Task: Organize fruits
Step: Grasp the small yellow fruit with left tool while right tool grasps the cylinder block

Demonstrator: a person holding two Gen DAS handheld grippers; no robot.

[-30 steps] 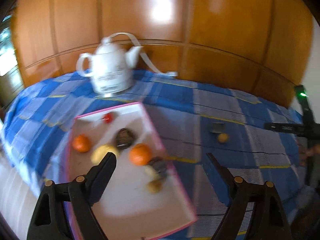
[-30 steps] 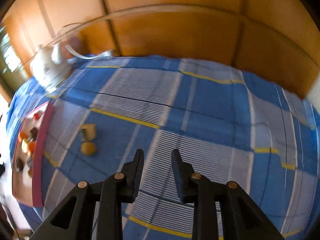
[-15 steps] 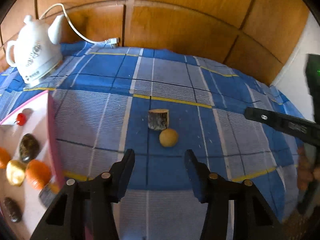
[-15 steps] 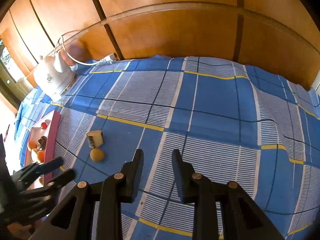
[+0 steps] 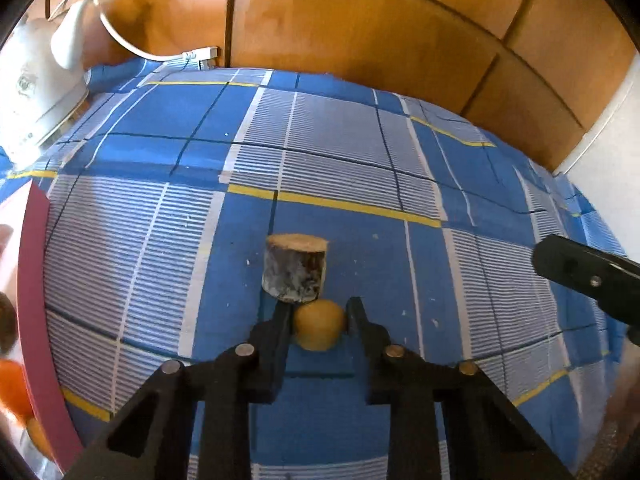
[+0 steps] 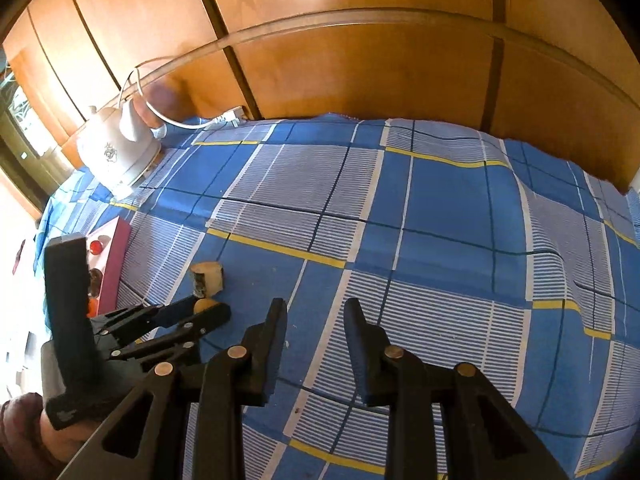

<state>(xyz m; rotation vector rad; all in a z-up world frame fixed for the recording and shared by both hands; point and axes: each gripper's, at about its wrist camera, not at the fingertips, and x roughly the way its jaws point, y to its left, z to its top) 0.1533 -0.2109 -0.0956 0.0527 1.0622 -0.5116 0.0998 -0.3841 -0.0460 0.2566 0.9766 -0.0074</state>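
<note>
1. Left gripper (image 5: 319,314) – its jaws have just been closing and now pinch a small round yellow fruit (image 5: 319,329); both fingers press its sides.
2. The yellow fruit sits on the blue checked cloth (image 5: 400,160) at the fingertips, just in front of a short wood stump (image 5: 295,268) that stands upright. Fruit and stump look to be touching or nearly so; cannot tell which.
3. Right gripper (image 6: 316,312) – jaws drawn close together with only a narrow gap, nothing between them. It hangs over bare cloth, to the right of the left gripper and well apart from the fruit.
4. In the right wrist view the left gripper (image 6: 204,308) shows at lower left, tips around the yellow fruit (image 6: 204,304), with the stump (image 6: 207,278) just beyond it.
5. Pink-rimmed tray (image 5: 34,280) lies at the left edge of the cloth. An orange fruit (image 5: 12,384) lies in it, partly cut off by the frame; a small red fruit (image 6: 95,247) shows in it in the right wrist view.
6. White kettle (image 5: 38,80) stands at the far left corner of the cloth, its white cord (image 5: 160,56) running along the wood-panelled wall (image 5: 360,20).
</note>
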